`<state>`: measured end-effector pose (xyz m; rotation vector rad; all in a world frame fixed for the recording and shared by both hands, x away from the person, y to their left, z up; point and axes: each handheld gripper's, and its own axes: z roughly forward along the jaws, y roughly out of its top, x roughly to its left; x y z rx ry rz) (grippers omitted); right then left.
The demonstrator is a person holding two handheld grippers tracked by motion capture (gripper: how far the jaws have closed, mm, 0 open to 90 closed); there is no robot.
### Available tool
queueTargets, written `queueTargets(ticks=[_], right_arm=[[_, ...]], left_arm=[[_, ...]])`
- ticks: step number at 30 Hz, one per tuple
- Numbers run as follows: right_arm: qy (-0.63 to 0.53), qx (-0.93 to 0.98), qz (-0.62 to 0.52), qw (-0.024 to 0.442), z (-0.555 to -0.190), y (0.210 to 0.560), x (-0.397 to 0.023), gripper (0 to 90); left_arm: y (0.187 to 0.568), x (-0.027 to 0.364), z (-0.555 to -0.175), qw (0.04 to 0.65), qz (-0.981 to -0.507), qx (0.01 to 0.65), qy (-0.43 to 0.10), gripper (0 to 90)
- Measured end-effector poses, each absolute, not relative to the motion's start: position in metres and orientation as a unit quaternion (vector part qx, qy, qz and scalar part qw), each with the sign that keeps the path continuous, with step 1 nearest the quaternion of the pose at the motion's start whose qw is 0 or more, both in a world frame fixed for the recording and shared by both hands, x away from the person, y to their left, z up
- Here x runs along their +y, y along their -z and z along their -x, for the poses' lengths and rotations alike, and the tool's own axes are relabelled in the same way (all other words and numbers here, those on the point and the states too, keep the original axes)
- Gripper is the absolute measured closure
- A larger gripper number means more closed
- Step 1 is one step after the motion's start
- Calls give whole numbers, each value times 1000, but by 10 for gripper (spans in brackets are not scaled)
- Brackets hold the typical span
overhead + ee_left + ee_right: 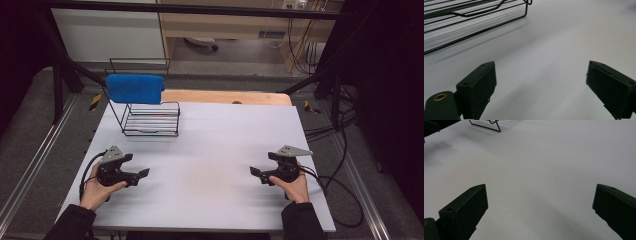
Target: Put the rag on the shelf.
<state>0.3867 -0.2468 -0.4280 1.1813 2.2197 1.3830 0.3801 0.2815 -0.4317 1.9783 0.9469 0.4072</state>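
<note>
A blue towel [135, 88] hangs folded over the top bar of a black wire rack [150, 120] at the far left of the white table [210, 150]. My left gripper [142, 176] rests low over the table's near left, jaws wide apart with nothing between them; its own view shows the rack [474, 17] ahead and bare table between the black fingers [477, 87]. My right gripper [256, 175] sits at the near right, pointing toward the middle, open and empty. Its own view shows the rack's corner [486, 125] far off.
A wooden board [225, 96] lies along the table's far edge. Black frame bars [65, 65] and cables [340, 190] flank the table. The left gripper's edge [430, 127] shows at the top left of the right gripper view.
</note>
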Motion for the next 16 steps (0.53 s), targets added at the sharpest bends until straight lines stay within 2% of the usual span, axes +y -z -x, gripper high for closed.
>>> queueTargets(ticks=[16], right_arm=[[-473, 764, -416, 139, -367, 446, -272, 7]], left_arm=[[441, 283, -374, 433, -805, 371, -165, 93]])
